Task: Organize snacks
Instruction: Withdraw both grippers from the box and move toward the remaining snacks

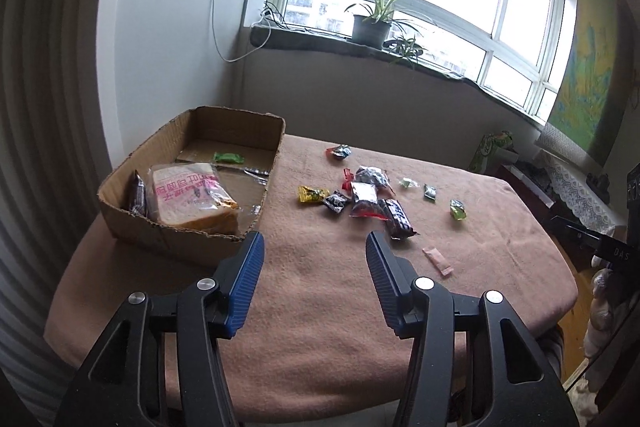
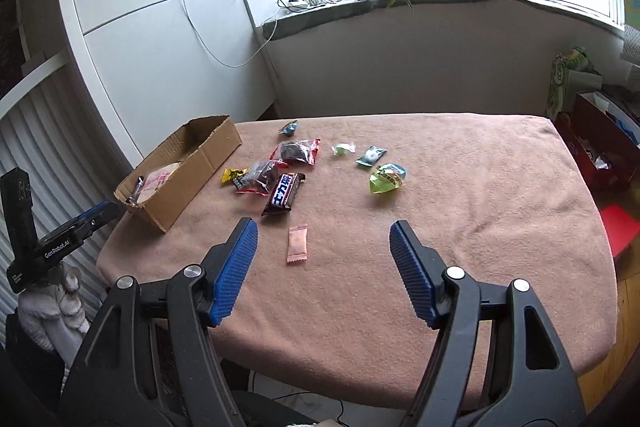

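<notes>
Jaws parted and empty on your left gripper (image 1: 314, 247) and right gripper (image 2: 324, 237), both hovering short of the snacks. Nearest your right sits the pink flat sachet (image 2: 297, 243); the brown open cardboard box (image 1: 132, 211), part-filled, waits at the pink-clothed table's (image 1: 320, 327) left edge, the likely destination.

Cardboard box (image 1: 188, 163) sits at the table's (image 1: 320, 307) left, bread pack (image 1: 192, 199) inside its near end. Loose snacks (image 1: 364, 195) lie mid-frame, right of the box. My left gripper (image 1: 315, 247) and right gripper (image 2: 324, 233) hang lower centre, empty.

Black grippers, ribbed blue fingers (image 2: 236, 267)
</notes>
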